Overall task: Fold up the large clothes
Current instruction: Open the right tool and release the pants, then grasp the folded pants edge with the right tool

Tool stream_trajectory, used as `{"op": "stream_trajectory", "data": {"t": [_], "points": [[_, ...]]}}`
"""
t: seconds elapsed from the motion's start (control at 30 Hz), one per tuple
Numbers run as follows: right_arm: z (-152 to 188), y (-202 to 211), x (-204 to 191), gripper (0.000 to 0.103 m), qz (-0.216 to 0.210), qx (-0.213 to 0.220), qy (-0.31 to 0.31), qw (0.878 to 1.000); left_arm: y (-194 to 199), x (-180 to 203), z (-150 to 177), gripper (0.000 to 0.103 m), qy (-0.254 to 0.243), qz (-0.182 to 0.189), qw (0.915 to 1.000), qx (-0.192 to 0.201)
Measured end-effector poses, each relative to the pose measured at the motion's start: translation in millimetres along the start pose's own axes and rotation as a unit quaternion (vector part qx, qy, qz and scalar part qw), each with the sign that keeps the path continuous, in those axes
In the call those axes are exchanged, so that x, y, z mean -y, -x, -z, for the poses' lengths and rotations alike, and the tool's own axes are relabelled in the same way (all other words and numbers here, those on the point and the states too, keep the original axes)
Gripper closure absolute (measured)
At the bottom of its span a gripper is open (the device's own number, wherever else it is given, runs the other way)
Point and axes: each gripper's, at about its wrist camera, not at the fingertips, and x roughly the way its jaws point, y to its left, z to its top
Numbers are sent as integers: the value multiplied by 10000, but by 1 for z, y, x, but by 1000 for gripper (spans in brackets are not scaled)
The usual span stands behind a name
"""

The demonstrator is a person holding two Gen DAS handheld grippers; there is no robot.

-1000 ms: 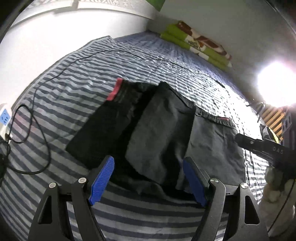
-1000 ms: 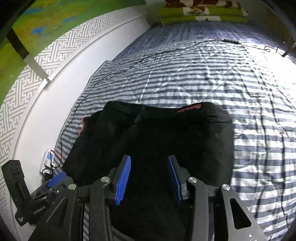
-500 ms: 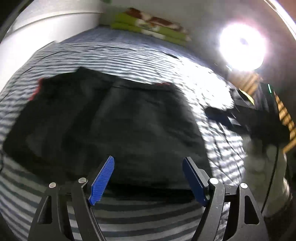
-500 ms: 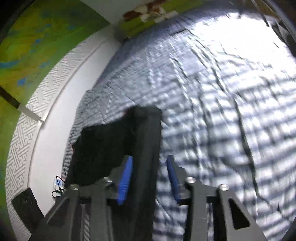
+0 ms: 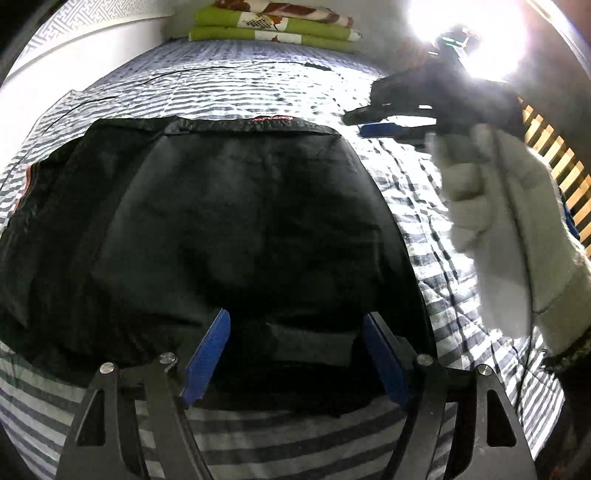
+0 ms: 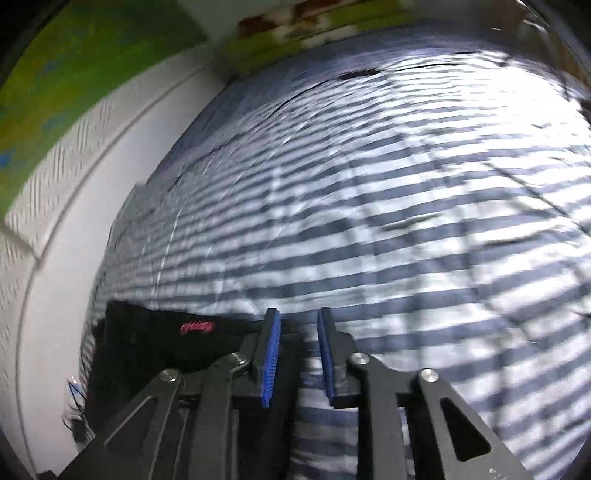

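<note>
Garment: black garment [image 5: 236,229] lies spread flat on the striped bed [image 5: 258,85].
Left gripper [image 5: 295,354]: jaws wide apart over the garment's near edge, gripping nothing.
Right gripper [image 6: 295,350]: jaws narrowed, nothing between them, beside the garment's far right corner.
Writing: small red label [image 6: 197,326], unreadable.

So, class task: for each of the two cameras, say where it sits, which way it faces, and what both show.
Left wrist: on the left gripper, angled down over the black garment on the striped bed; a gloved hand holding the right gripper shows.
Right wrist: on the right gripper, facing along the bed; its own fingers show.
Shared: garment, bed, green bedding.
</note>
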Motion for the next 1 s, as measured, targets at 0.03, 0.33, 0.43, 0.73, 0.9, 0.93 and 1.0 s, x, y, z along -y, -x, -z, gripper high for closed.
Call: {"op": "stream_trajectory", "data": {"t": [0.03,0.33,0.43,0.73,0.9,0.93,1.0], "points": [[2,9,8,71,-117,41,-102,9999,1,-1,0,26,8,-3,10000,4],[45,25,38,67,-1048,-668,-615,9903,8,0,-3,26,-12,33,10000,17],[67,29,34,64,-1507,-882,-701,9821,17,-1,-3,26,19,59,9999,109],[151,36,0,63,-1934,-1263,-589,9712,40,-50,-14,26,550,-271,9971,457],[150,36,-15,82,-1743,-1267,-396,9757,28,-87,-9,26,904,-466,9946,209],[148,33,-15,90,-1712,-1298,-423,9757,27,-88,-8,27,923,-451,9945,207],[143,36,-18,95,-1711,-1334,-467,9751,29,-84,-8,27,828,-502,9951,219]]}}
